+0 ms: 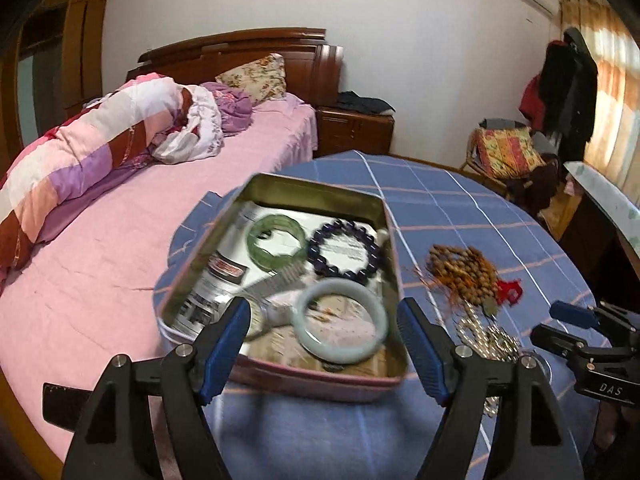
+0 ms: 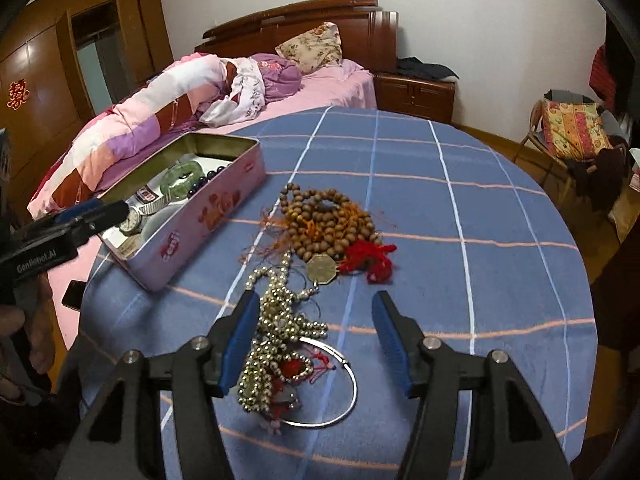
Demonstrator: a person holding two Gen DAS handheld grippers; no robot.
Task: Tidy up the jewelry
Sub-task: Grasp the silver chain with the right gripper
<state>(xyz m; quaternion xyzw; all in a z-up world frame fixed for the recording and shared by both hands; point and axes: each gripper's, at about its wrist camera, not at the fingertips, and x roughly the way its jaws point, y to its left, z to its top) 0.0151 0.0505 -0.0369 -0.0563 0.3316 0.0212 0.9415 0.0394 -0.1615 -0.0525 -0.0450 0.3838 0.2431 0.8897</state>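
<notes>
Tin (image 1: pixel 394 276) holds two bangles, one bead bracelet, one watch.

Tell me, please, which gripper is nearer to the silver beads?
Right. The right gripper hangs open directly over the silver beads, one finger beside them. The left gripper is open over the tin, away from them.
</notes>
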